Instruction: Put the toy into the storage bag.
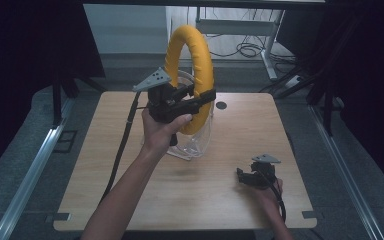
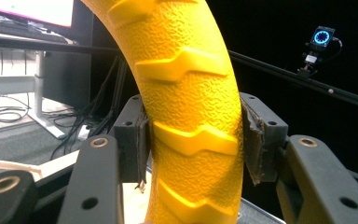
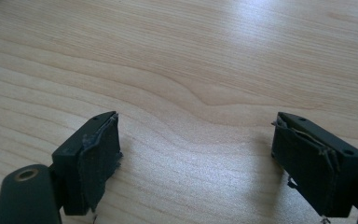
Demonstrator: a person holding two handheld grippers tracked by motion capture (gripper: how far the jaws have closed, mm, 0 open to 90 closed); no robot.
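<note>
1. High view: a wooden tabletop (image 1: pixel 130 200) carries a clear plastic stand (image 1: pixel 200 145) near its middle, a little toward the far edge. A yellow ring (image 1: pixel 202 60) stands upright in that stand, its top rising above the far edge. The left gripper (image 1: pixel 206 95), held in the person's left hand (image 1: pixel 162 127), is raised at the ring's lower half, with a black jaw on either side of the yellow band. A black cable (image 1: pixel 120 150) trails from it toward the near-left corner. The right gripper (image 1: pixel 242 176) sits low over the tabletop near the near-right corner, held in the right hand (image 1: pixel 270 192), well apart from the ring. A small dark round hole (image 1: pixel 221 105) marks the tabletop by the far edge.

2. Left gripper view: the yellow ring (image 2: pixel 191 116), pebbled and ridged, runs up between the two jaws. The left pad touches it; the right pad sits just beside it, and contact there cannot be told.

3. Right gripper view: the jaws stand wide apart with nothing between them, over bare wood grain of the tabletop (image 3: pixel 191 56).
</note>
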